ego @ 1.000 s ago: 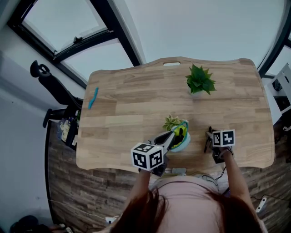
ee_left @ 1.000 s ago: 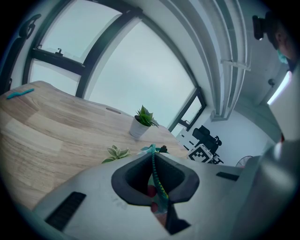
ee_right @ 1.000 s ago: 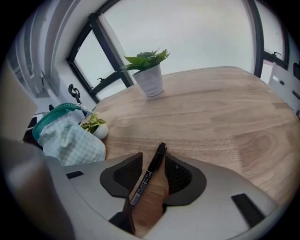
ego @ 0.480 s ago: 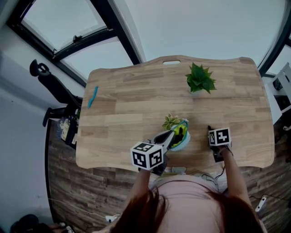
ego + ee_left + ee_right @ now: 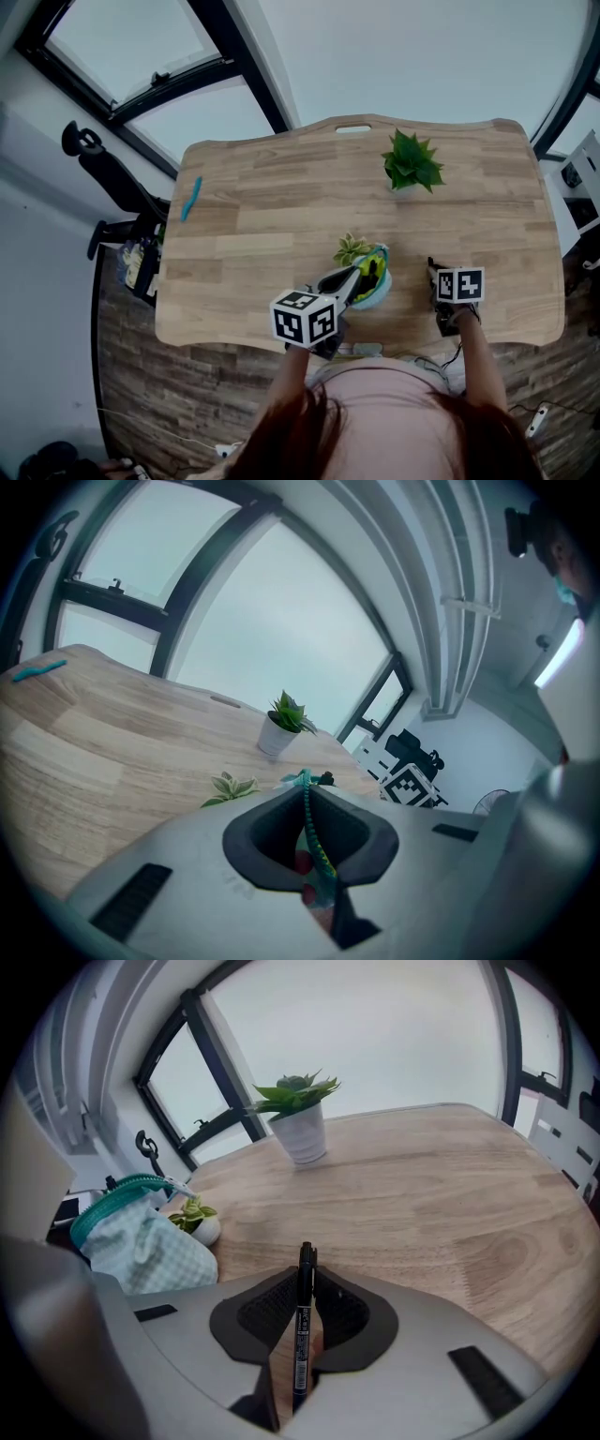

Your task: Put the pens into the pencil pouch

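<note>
A black pen with pale print on its barrel lies lengthwise between the jaws of the right gripper, which have just been closing and now pinch it, its end poking out past the fingertips. The pencil pouch, pale checked cloth with a teal zipper, sits off to that gripper's left, its zipper edge nipped in the closed jaws of the left gripper. A teal pen lies flat far out to the left gripper's left, well apart from both tools.

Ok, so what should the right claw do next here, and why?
Probably lift the black pen and carry it left to the pouch: the right claw has just been closing and now pinches the pen, while the left claw holds the pouch by its zipper edge.
</note>
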A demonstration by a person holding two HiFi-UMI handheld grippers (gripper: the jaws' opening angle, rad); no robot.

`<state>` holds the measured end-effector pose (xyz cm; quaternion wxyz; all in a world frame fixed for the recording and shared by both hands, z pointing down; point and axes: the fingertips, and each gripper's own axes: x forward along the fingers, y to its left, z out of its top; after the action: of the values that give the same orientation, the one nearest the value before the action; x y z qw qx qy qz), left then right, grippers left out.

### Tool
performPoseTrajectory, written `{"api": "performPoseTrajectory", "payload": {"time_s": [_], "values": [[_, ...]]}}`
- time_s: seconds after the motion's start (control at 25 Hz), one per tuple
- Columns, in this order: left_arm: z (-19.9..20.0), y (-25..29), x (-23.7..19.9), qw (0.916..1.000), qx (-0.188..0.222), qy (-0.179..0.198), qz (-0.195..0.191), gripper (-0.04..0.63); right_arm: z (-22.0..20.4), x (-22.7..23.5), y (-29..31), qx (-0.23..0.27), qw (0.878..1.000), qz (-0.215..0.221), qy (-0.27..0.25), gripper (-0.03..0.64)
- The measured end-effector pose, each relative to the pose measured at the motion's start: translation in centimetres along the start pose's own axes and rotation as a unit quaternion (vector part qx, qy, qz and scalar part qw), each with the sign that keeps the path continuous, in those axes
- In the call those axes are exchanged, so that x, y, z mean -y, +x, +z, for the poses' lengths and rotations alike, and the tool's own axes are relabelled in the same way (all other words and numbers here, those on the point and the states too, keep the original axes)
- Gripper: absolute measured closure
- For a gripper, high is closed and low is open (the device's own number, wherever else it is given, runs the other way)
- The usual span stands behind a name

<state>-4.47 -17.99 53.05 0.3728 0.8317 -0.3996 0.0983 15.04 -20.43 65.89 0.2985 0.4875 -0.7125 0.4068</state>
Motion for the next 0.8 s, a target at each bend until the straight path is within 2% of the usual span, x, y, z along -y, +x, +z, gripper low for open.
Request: {"api": "performPoseTrajectory", "payload": {"time_s": [0.16, 0.36, 0.6, 0.8], "values": [[0.0, 0.0, 0.0, 1.0, 0.0, 0.004, 0.002, 0.581, 1.4, -1.0, -0.9, 0.03, 0.999, 0.018, 0.007, 0.566], [0.0, -0.1, 0.1, 1.0, 0.001, 0.007, 0.002, 0.581, 4.3, -3.1, -2.9, 0.094, 0.993, 0.064, 0.023, 0.566], [0.0, 0.0, 0.4, 0.9999, 0.0, 0.014, 0.002, 0.581, 7.6, -4.9, -5.7, 0.168, 0.977, 0.115, 0.06, 0.566], [0.0, -0.1, 0.5, 0.9999, 0.001, 0.014, 0.002, 0.581, 10.1, -6.4, -8.4, 0.226, 0.958, 0.156, 0.082, 0.566]]}}
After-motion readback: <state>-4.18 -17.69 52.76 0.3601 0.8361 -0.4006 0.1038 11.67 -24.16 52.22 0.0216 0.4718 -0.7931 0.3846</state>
